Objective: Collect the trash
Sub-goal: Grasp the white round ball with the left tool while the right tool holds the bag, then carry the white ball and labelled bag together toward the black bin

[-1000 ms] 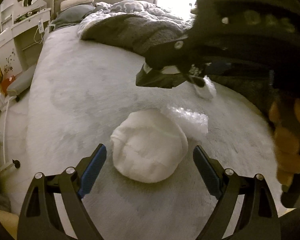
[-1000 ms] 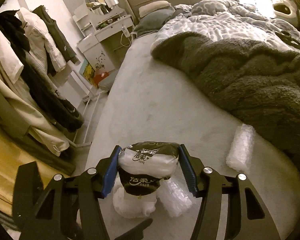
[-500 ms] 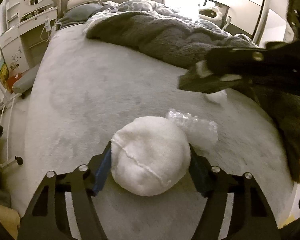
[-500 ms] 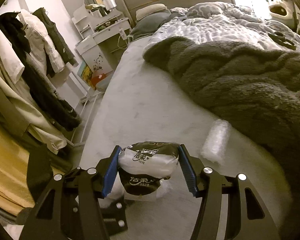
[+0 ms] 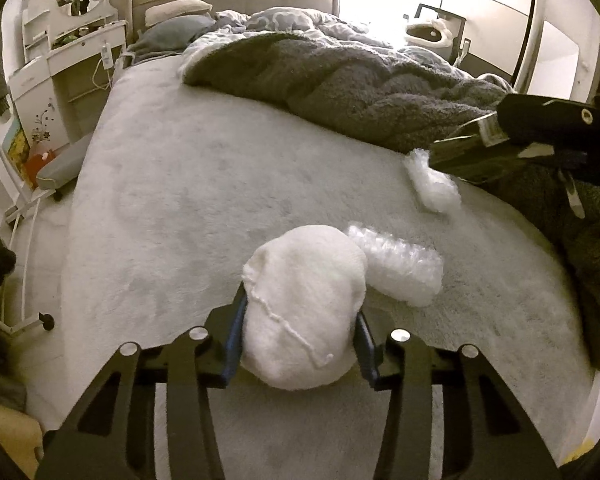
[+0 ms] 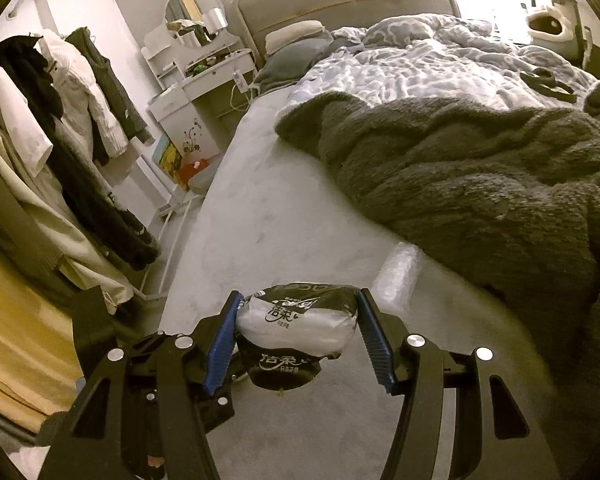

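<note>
- The scene is a bedroom, and the landmark for every place below is the pale grey plush bed cover (image 5: 188, 200) spread over the near half of a bed.
- The left gripper (image 5: 300, 332) sits low over the near edge of that cover. Its jaws have just been closing, and its blue pads now press both sides of a soft white fuzzy ball, like a rolled sock or wad of wool (image 5: 302, 304), with a loose thread trailing across it. This piece reads as grasped but not yet lifted clear; its underside seems to rest on the cover.
- The right gripper (image 6: 296, 334) is clenched on a crumpled black and white plastic tissue packet with printed characters (image 6: 296, 320), held in the air above the cover's near edge. This piece is already collected.
- Two pieces are left lying on the cover. A clear crinkled bubble-wrap bundle (image 5: 400, 270) lies just beside the white ball, touching its right side. A second, smaller clear plastic wad (image 5: 432, 184) lies farther right on the cover, close to the edge of a dark grey fleece blanket (image 5: 360, 92) heaped on the far side.
- No bin or bag shows in either view, so where the held pieces go cannot be told.
- My judgement: the task is roughly at its middle, with two pieces in the grippers, two on the cover, and nothing yet dropped anywhere visible.
</note>
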{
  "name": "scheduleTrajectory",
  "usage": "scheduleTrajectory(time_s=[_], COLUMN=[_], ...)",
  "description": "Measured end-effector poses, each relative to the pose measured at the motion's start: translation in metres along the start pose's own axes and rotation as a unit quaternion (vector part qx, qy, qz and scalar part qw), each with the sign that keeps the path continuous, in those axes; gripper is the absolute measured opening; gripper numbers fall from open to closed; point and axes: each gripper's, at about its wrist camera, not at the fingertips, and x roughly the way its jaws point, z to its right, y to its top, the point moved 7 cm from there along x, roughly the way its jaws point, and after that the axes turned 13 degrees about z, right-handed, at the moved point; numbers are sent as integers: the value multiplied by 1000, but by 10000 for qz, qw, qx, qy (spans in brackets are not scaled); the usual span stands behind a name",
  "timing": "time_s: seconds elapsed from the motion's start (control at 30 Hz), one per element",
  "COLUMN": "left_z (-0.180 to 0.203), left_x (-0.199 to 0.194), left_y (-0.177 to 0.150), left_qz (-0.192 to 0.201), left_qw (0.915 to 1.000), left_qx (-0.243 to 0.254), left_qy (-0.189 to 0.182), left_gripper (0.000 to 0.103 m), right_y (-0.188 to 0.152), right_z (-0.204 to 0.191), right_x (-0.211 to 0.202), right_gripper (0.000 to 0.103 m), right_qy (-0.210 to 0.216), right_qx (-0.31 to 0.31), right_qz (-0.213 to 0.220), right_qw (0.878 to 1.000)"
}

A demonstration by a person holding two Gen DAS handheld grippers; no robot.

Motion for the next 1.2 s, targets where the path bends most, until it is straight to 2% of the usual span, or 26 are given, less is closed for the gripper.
scheduleTrajectory(time_s=[0.47,0.87,1.2], left_z=[7,-7,-11], left_x=[-36,-81,-112], left_y=[-12,-20,-31], left_qz=[87,290,317], left_qw=[9999,9993,9994], left_qx=[-118,-244,-30], left_qy=[-20,-7,103], left_gripper=[48,48,48], right_y=[-5,-31,-54], right_z=[-19,-34,-49], right_x=[-26,-37,-67], right_gripper=[59,59,59], right_qy=[120,-9,-43], right_qx=[296,329,330], right_qz=[268,241,407], right_qw=[9991,9992,9986])
